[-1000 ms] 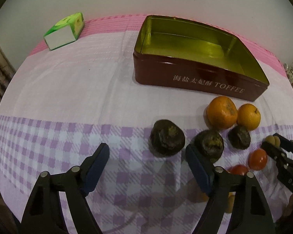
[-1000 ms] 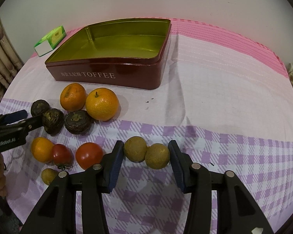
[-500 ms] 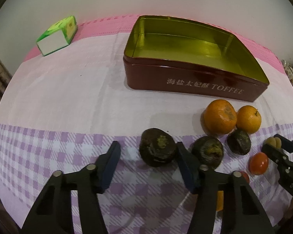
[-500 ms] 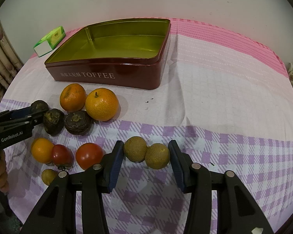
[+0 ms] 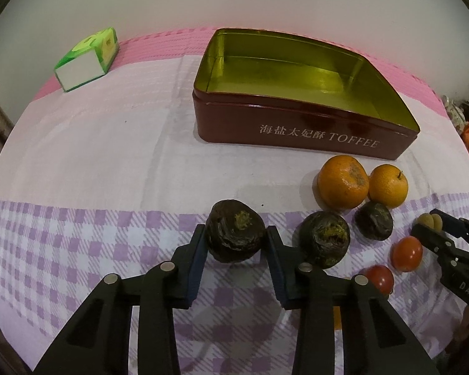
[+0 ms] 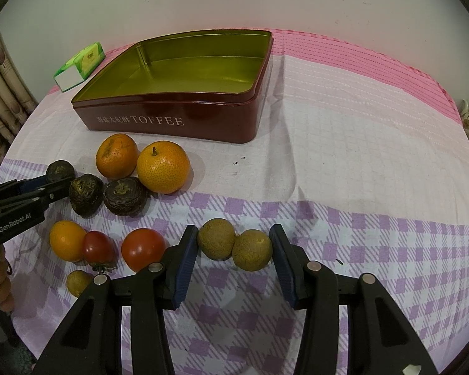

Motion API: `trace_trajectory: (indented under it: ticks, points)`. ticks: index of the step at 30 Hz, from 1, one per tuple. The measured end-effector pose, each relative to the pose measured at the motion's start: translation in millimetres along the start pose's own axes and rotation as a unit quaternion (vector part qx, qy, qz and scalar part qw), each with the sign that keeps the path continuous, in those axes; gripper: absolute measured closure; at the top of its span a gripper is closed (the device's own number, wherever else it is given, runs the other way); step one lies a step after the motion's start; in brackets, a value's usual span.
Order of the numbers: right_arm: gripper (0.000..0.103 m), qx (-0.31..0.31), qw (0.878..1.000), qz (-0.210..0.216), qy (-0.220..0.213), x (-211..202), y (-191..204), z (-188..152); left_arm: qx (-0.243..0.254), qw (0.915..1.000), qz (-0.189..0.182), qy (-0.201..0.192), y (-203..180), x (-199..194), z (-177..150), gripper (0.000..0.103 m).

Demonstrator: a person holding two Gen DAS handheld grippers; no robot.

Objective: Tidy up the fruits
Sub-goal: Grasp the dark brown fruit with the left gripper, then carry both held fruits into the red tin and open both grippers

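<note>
My left gripper (image 5: 236,234) is shut on a dark wrinkled fruit (image 5: 236,230) resting on the checked cloth; it also shows in the right wrist view (image 6: 60,171). Two more dark fruits (image 5: 324,240) lie to its right, with two oranges (image 5: 343,182) behind them. My right gripper (image 6: 233,243) is open around two brownish-green round fruits (image 6: 216,239), pads beside them, not pressing. An empty dark red toffee tin (image 5: 303,131) with a gold inside stands behind the fruits. Tomatoes (image 6: 143,249) and a small orange (image 6: 66,240) lie left of the right gripper.
A green and white tissue pack (image 5: 87,59) lies at the back left of the round table. A small yellowish fruit (image 6: 78,282) sits near the front edge. A pink cloth band (image 6: 359,59) runs along the table's far side by the wall.
My left gripper moved forward and to the right and closed its jaws on the dark wrinkled fruit. The right gripper has not moved.
</note>
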State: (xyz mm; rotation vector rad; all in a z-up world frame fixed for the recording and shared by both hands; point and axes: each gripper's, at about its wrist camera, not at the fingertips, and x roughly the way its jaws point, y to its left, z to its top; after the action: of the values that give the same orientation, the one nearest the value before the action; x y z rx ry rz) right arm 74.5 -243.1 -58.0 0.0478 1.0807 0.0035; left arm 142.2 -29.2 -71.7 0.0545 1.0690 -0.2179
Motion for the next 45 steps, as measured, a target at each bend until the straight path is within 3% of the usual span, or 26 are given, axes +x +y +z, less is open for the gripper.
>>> trace_trajectory:
  ticks: [30,45]
  points:
    - [0.059,-0.004,1.000,0.000,0.003,0,0,1,-0.007,0.9999,0.005,-0.008,1,-9,-7,0.067]
    - [0.060,-0.012,0.999,0.007,-0.043,-32,0,37,-0.005,0.9981,-0.014,-0.061,6,-42,28,0.067]
